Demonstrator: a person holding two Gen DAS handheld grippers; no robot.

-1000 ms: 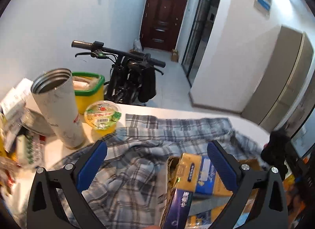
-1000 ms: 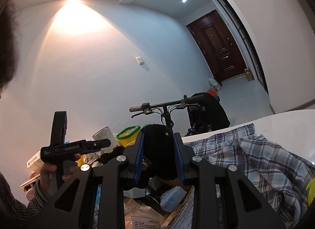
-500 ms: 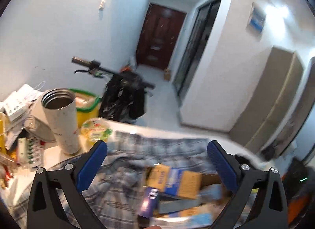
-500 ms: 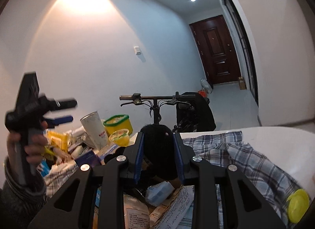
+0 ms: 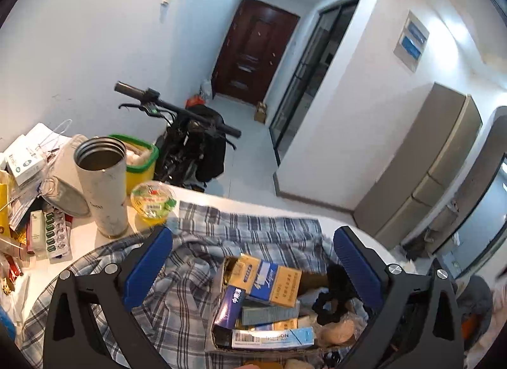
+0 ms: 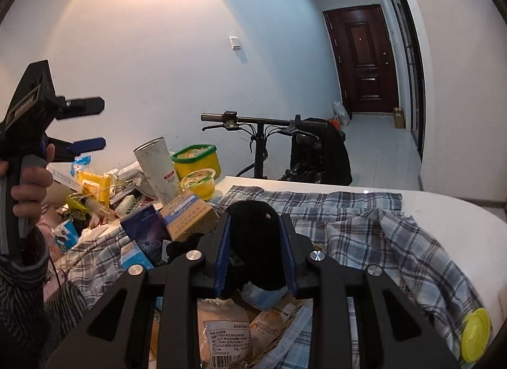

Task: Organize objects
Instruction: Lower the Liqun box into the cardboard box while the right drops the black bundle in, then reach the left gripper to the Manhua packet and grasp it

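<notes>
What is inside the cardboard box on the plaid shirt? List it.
The cardboard box holds small cartons, one yellow and blue carton on top, plus a black scrunchie. Anything beneath them is covered.

Little print on the cluttered counter can be read.
A tan and blue rectangular carton (image 5: 264, 280) bears a slanted script word, too blurred to make out; other labels are illegible.

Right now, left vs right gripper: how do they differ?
The left gripper is open wide with nothing between its pads; the right gripper is nearly closed, its jaws opening around a black fuzzy item. The left gripper is raised above the clutter; the right gripper sits low over the cardboard box. Both have black frames with blue pads.
</notes>
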